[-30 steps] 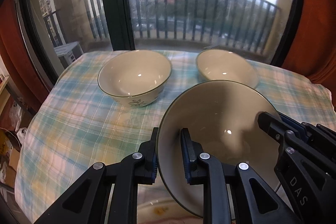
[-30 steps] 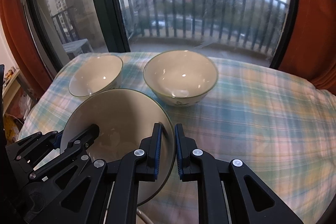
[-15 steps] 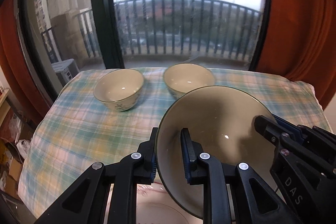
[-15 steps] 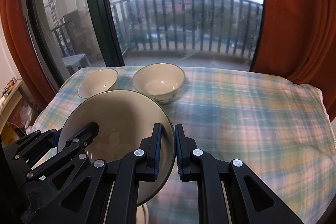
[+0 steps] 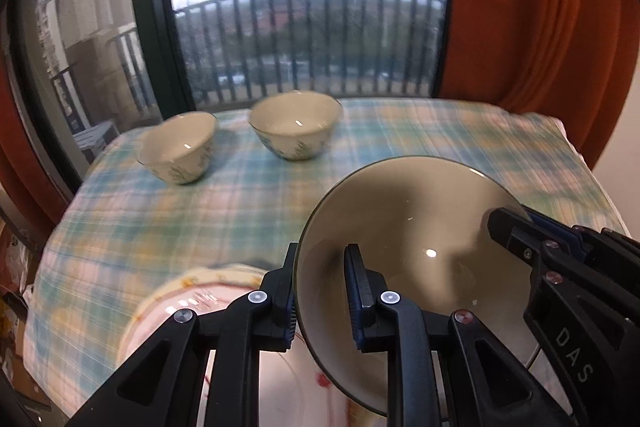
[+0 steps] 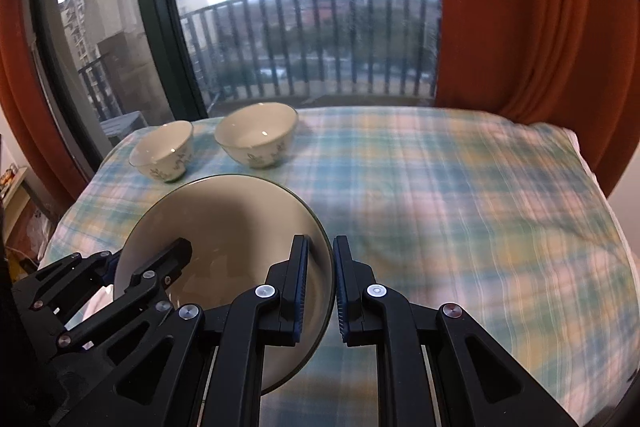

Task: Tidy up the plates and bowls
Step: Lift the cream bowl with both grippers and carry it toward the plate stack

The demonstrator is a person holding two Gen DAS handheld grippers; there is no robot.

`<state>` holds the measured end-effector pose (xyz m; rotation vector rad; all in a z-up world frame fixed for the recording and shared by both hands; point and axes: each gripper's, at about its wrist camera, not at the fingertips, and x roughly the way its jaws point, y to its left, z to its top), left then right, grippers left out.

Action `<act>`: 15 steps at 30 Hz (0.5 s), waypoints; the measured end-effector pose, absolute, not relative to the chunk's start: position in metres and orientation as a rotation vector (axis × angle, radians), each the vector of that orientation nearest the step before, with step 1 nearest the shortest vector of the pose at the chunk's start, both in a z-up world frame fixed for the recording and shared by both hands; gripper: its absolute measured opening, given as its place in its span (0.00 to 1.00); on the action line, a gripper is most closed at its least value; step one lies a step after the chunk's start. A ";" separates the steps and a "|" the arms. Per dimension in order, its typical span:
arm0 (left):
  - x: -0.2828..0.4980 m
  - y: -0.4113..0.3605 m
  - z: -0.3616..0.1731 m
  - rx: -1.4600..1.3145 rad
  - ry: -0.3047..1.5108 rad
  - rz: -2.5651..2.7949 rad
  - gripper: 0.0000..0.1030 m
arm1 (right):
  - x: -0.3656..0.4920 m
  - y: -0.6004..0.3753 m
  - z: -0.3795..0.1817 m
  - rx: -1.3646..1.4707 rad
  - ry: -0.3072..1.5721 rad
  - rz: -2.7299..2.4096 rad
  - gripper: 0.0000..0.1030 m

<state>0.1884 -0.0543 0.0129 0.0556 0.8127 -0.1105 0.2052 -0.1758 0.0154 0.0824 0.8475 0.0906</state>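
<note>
Lettering "DAS" marks the right gripper (image 5: 516,223), which pinches the cream plate's (image 5: 408,227) right rim while the left gripper (image 5: 320,291) pinches its left rim, above the near tablecloth (image 6: 460,195), two bowls (image 5: 296,125) far left.

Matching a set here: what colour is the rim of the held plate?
A thin dark green line edges the cream plate, clearest in the right wrist view.
</note>
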 end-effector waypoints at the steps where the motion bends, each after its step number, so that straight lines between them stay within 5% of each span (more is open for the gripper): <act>1: 0.186 -0.058 0.009 0.059 0.824 -0.123 0.17 | 0.201 -0.180 0.012 0.082 0.851 0.080 0.15; 15: 0.163 -0.089 -0.021 0.078 0.902 -0.224 0.17 | 0.161 -0.211 -0.019 0.124 0.911 -0.001 0.15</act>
